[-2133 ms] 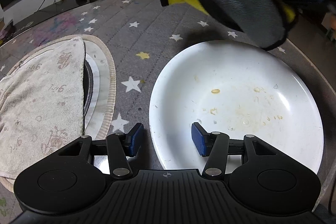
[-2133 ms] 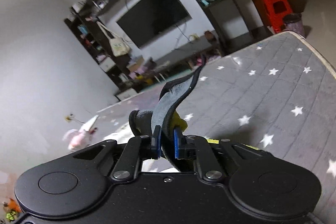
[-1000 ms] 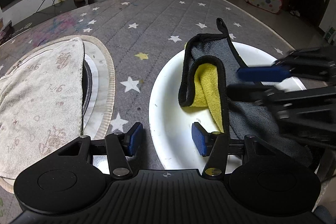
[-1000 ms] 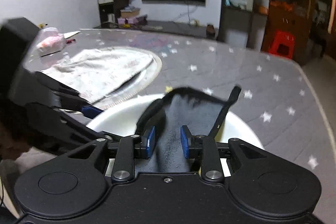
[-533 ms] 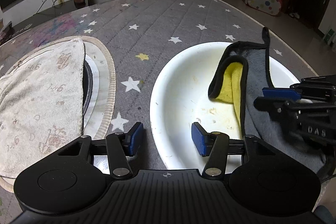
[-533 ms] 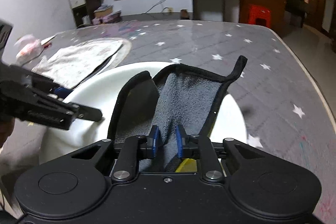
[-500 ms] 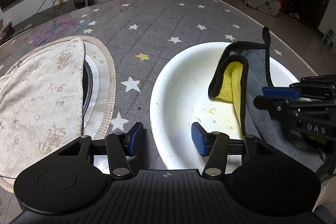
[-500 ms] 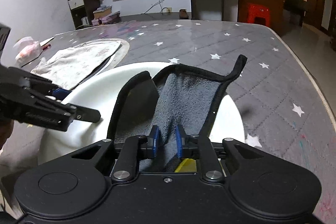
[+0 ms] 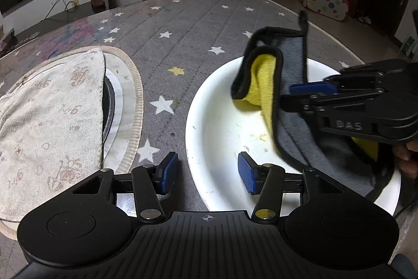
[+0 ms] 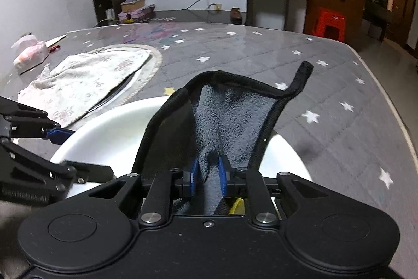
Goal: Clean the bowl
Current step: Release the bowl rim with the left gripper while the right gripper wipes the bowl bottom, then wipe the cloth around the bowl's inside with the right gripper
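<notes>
A wide white bowl [image 9: 216,122] sits on the grey star-patterned table, with yellowish food smears [image 9: 258,136] on its bottom. My left gripper [image 9: 207,171] is open, its jaws straddling the bowl's near rim, one finger inside, one outside. My right gripper [image 10: 207,173] is shut on a grey and yellow cloth [image 10: 232,119] and presses it into the bowl's right half. From the left wrist view the cloth [image 9: 290,96] drapes over the far rim, its yellow side folded up. The bowl [image 10: 112,130] also shows in the right wrist view.
A beige towel [image 9: 44,117] lies over a round mat [image 9: 135,96] left of the bowl. A pink packet [image 10: 30,54] lies at the far left of the table. The table edge [image 10: 392,106] runs close on the right.
The right gripper brought the cloth down into the bowl and has been sliding it back and forth across the bottom; it now sits farther back over the rim. The left gripper has not moved.
</notes>
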Tool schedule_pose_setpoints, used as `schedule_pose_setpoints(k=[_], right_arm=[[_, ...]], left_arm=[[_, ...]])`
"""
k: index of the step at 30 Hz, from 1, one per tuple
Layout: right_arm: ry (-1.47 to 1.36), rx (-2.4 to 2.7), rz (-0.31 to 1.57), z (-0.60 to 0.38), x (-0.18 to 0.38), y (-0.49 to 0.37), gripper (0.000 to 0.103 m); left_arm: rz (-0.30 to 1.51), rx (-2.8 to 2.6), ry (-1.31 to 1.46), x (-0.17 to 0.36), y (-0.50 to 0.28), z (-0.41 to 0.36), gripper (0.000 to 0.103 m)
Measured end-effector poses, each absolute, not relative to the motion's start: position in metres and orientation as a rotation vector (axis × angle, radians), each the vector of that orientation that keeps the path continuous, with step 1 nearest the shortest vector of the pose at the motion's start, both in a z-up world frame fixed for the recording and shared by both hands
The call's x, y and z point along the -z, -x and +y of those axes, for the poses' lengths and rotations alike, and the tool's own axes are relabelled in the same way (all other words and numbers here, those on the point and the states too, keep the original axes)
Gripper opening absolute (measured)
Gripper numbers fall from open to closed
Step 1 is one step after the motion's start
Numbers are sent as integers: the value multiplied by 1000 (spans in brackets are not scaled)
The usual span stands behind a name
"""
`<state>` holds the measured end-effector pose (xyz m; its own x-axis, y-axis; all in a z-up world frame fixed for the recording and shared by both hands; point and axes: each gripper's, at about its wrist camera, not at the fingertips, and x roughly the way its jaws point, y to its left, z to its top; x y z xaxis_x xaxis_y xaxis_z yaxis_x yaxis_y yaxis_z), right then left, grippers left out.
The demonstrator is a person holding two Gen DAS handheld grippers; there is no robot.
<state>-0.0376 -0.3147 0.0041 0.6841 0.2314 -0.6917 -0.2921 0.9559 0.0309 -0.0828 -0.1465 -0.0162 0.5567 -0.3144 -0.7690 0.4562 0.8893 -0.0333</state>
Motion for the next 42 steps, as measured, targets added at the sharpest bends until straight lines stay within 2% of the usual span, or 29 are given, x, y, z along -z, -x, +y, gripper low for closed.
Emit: schedule_pose_setpoints(k=[21,33,42], right_arm=[[150,-446,789,-280,-11,78,22],[189,-429,811,-299,-13,97,21],[138,-299,809,-329,-11,81,21]], left_arm=[[879,426,-120,10,89,-131,52],[879,438,-105,11,90,-127,53],[876,446,-114,11,91,-128,53]])
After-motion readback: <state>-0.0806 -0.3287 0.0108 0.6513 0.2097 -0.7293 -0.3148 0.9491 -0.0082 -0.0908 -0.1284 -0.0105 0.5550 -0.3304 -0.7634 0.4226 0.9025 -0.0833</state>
